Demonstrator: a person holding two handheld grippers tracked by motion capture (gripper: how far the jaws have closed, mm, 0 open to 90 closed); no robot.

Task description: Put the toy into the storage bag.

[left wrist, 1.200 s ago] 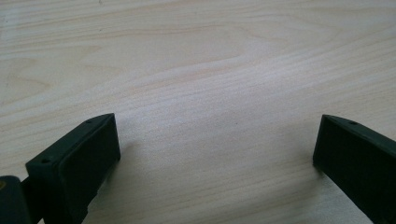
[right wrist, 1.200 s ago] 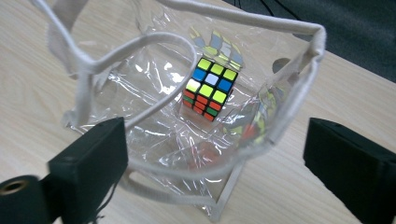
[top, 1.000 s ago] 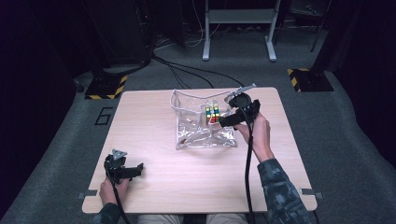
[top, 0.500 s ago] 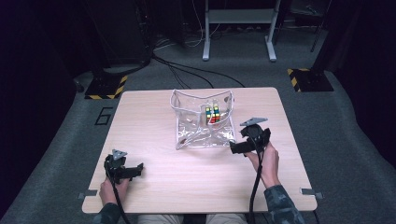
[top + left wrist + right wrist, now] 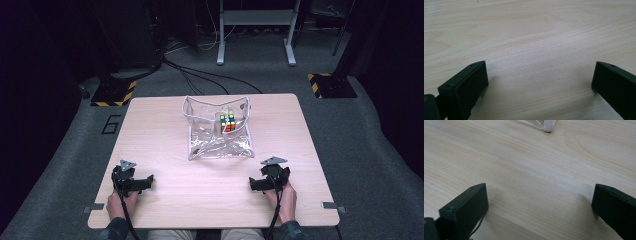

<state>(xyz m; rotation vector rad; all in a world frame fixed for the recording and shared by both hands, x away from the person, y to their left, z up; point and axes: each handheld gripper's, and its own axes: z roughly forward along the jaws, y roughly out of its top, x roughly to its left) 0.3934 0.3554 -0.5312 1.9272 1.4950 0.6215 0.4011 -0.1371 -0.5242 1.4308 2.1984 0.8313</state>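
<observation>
Right gripper (image 5: pixel 254 185): lower right of the high view, resting on the table, jaws spread wide and holding nothing; its own view shows bare wood between the jaws and a corner of the pouch (image 5: pixel 548 125) at the top edge.

Left gripper (image 5: pixel 146 181): lower left of the high view, likewise down on the wood, jaws released and empty.

Table (image 5: pixel 165 130): light wood, middle of the frame, grey carpet around it.

Pouch (image 5: pixel 216 145): clear plastic with a white rim, centre of the high view, mouth standing open toward the far edge, flat part lying toward the person. Well apart from both grippers.

Puzzle cube (image 5: pixel 228 122): coloured squares, inside the pouch at its upper right, seen through the plastic.

Hands (image 5: pixel 285 200): near the bottom edge, one behind each gripper.

Progress, as I judge it: the cube sits in the pouch, so the packing looks done. The mouth is unsealed; closing it may be what remains, if anything does.
</observation>
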